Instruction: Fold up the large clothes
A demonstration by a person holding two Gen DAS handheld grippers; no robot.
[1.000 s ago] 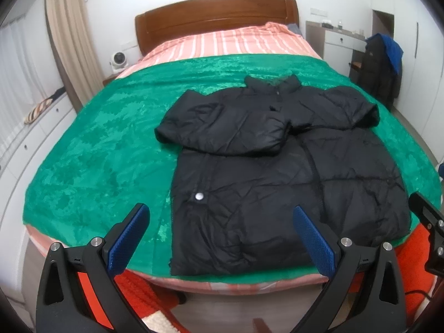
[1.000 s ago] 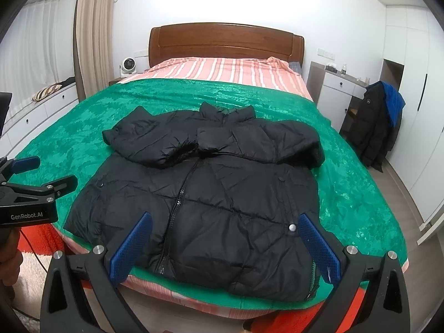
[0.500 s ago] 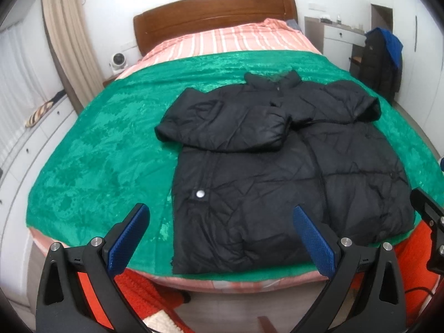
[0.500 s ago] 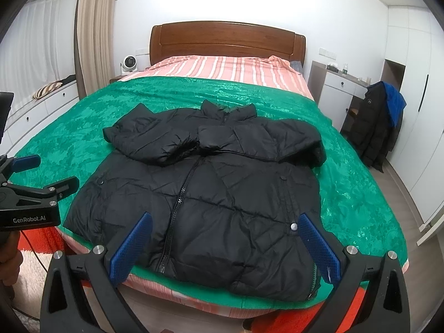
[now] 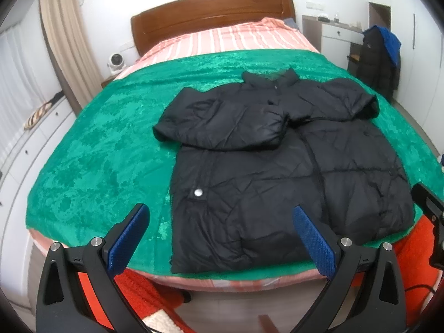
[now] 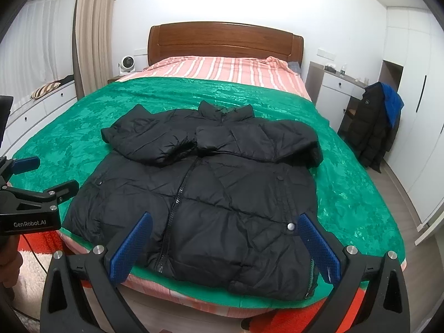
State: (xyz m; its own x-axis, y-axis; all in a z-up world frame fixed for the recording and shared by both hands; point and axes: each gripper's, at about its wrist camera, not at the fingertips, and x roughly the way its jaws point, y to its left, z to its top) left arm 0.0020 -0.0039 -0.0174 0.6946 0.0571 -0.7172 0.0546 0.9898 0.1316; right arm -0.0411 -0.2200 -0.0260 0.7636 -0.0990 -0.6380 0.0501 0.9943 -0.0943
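Lying flat, black jacket (image 6: pixel 211 194), hem at bed edge (image 6: pixel 194 297)

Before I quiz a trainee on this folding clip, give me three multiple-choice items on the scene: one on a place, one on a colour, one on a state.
1. Where does the black puffer jacket lie?
A. on the floor
B. on the green blanket, at the bed's foot end
C. on the striped sheet

2. What colour is the headboard?
A. white
B. grey
C. brown

3. How are the jacket's sleeves?
A. folded across the chest
B. spread out sideways
C. hanging off the bed

Answers: 1 B, green shows all round it; 2 C, brown wood; 3 A, both cuffs meet below the collar.
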